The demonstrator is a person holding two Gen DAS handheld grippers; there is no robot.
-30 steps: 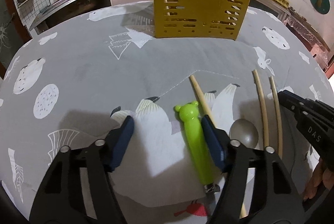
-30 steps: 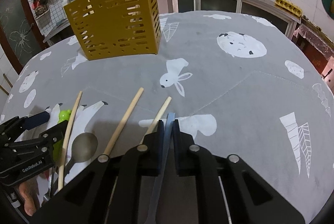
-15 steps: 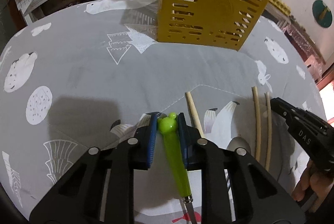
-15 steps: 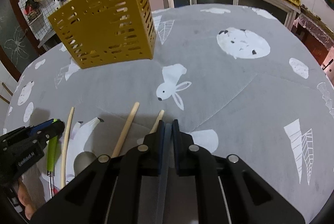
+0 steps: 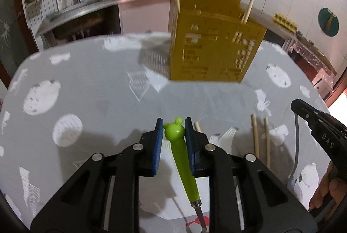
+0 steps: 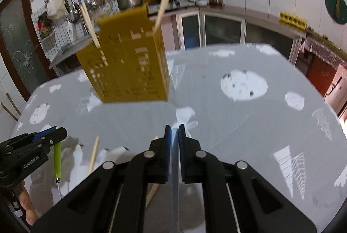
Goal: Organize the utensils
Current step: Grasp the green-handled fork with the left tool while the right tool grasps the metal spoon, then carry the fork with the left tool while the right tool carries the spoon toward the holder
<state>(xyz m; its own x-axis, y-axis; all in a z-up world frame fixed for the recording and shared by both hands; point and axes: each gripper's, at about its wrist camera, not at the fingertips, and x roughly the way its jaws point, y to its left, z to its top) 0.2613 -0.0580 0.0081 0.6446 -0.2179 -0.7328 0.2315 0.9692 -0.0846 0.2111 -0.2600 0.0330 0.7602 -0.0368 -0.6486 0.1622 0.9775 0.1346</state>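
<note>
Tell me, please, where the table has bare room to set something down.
Free: the tablecloth right of the yellow holder, and the stretch left of it. Crowded: the near edge between the grippers, where loose chopsticks lie.

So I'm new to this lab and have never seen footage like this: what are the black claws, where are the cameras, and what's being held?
There is no robot: a person holds a two-finger tool in each hand, and a fisheye camera on each looks along its fingers. The left tool grips a green bear-topped utensil. The right tool is shut on a thin pale blue handle. Wooden chopsticks lie on the grey patterned tablecloth. Behind stands a yellow slotted utensil holder with chopsticks already in it.
</note>
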